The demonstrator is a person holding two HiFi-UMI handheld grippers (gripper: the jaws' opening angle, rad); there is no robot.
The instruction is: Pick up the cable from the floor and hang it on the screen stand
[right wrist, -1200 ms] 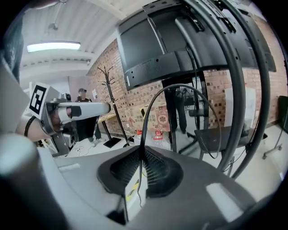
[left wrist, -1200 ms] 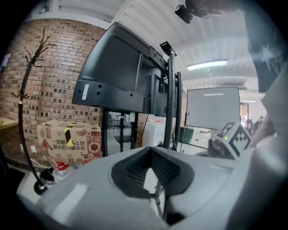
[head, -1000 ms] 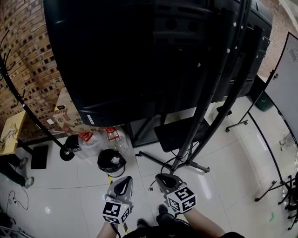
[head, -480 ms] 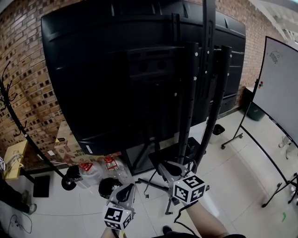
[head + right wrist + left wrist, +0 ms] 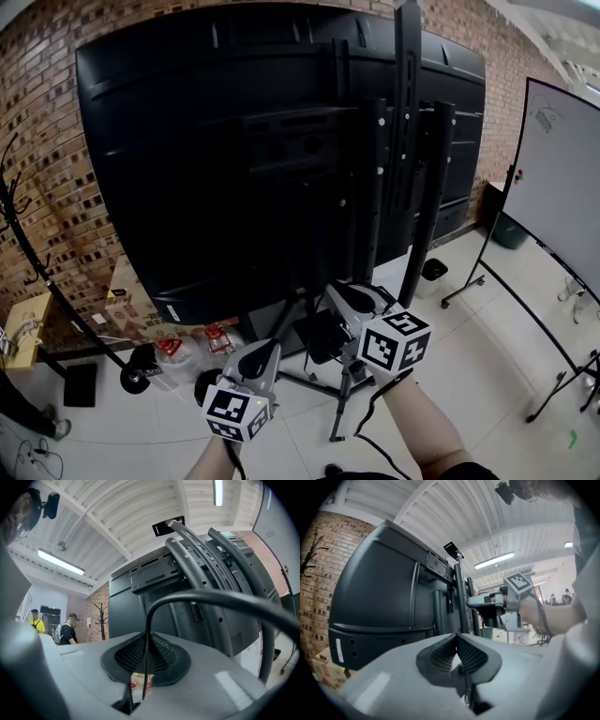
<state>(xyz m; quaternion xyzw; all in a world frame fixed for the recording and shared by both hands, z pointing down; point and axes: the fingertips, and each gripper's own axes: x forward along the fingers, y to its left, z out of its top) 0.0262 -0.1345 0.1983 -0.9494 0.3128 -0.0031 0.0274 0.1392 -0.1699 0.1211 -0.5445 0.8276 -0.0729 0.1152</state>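
Note:
The big black screen (image 5: 206, 159) shows its back, mounted on the black posts of the screen stand (image 5: 375, 197). My right gripper (image 5: 336, 292) is raised in front of the lower posts and is shut on the black cable (image 5: 201, 597). From its pads the cable loops up and away to the right. A length of the cable (image 5: 373, 412) hangs below that wrist. My left gripper (image 5: 265, 352) sits lower and to the left, shut on a thin run of the cable (image 5: 467, 688). The left gripper view shows the right gripper (image 5: 476, 603) beside the posts.
A coat rack (image 5: 37, 272) stands at the left by the brick wall, with a cardboard box (image 5: 122, 291) and water bottles (image 5: 169, 349) under the screen. A whiteboard (image 5: 562, 178) is at the right. A small black bin (image 5: 434, 269) stands behind the stand. Two people (image 5: 70, 627) stand far off.
Both grippers have risen from near the floor to the screen's lower edge, the right one higher. The head view has tilted up from the floor to the screen's back.

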